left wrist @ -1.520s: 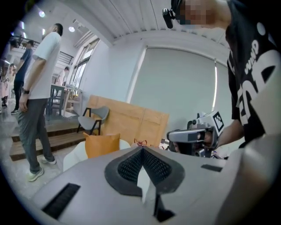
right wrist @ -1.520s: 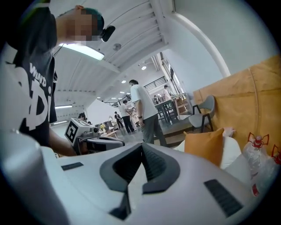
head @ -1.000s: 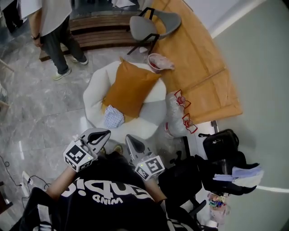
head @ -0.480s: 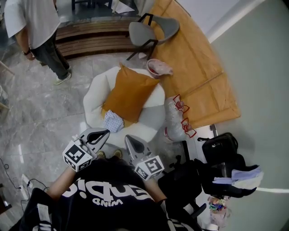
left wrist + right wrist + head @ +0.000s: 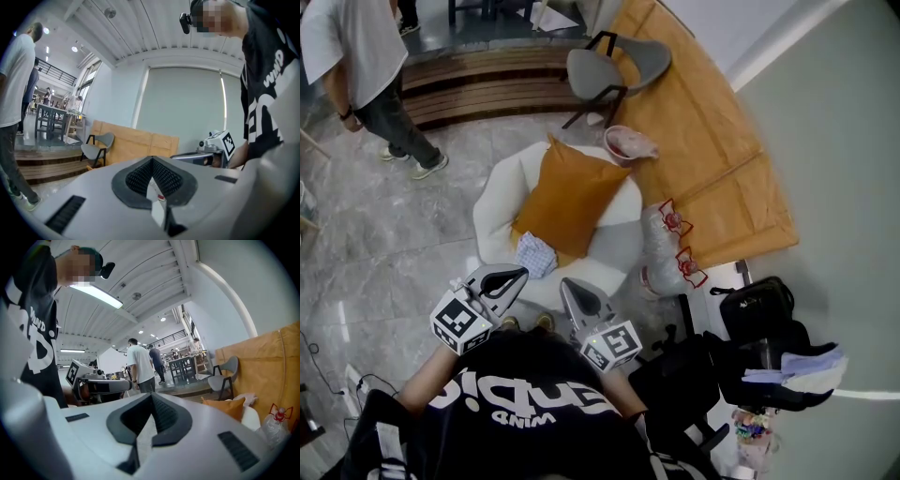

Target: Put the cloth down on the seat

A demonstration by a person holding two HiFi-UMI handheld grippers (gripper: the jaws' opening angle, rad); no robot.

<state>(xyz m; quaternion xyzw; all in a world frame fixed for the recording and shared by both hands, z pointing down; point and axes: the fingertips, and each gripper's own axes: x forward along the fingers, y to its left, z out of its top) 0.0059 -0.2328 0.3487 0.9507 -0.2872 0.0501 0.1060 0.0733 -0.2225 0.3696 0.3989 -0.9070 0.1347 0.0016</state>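
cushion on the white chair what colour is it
The cushion is orange; the head view shows it best.

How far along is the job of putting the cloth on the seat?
Done: the checked cloth lies on the white seat, beside the orange cushion. In hand: nothing; the left gripper and right gripper have their fingers shut and empty, apart from the cloth. Left: nothing that I can see.

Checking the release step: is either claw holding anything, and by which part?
Nothing is held. The left claw and right claw are both shut and empty; the cloth lies on the white seat, apart from both.
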